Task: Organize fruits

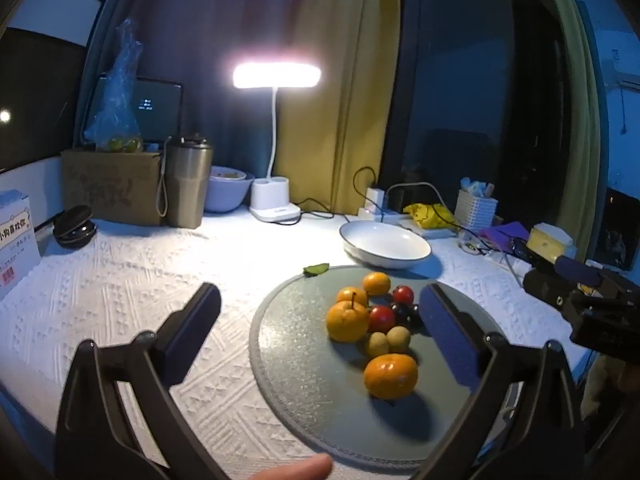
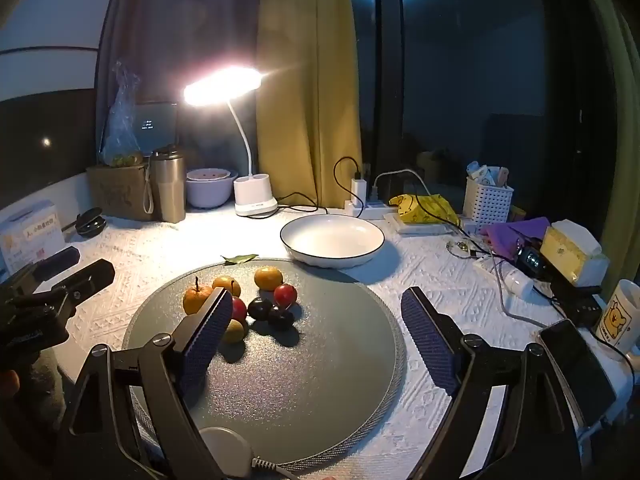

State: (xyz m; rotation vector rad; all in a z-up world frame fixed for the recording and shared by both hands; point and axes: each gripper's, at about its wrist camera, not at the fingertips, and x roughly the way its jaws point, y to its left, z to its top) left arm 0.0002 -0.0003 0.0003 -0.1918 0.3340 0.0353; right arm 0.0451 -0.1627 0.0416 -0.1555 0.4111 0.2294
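Fruits (image 1: pixel 376 316) clustered on mat (image 1: pixel 304 392), ahead of both spread, empty grippers

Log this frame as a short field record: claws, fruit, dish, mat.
left claw: open, empty, above the table and mat edge
right claw: open, empty, over the mat
mat: round, grey, on the white cloth
fruit: all clustered on the mat; oranges, red, dark and small yellow-green ones
dish: white, empty, behind the mat
leaf: at the mat's far edge
lamp: lit, at the back
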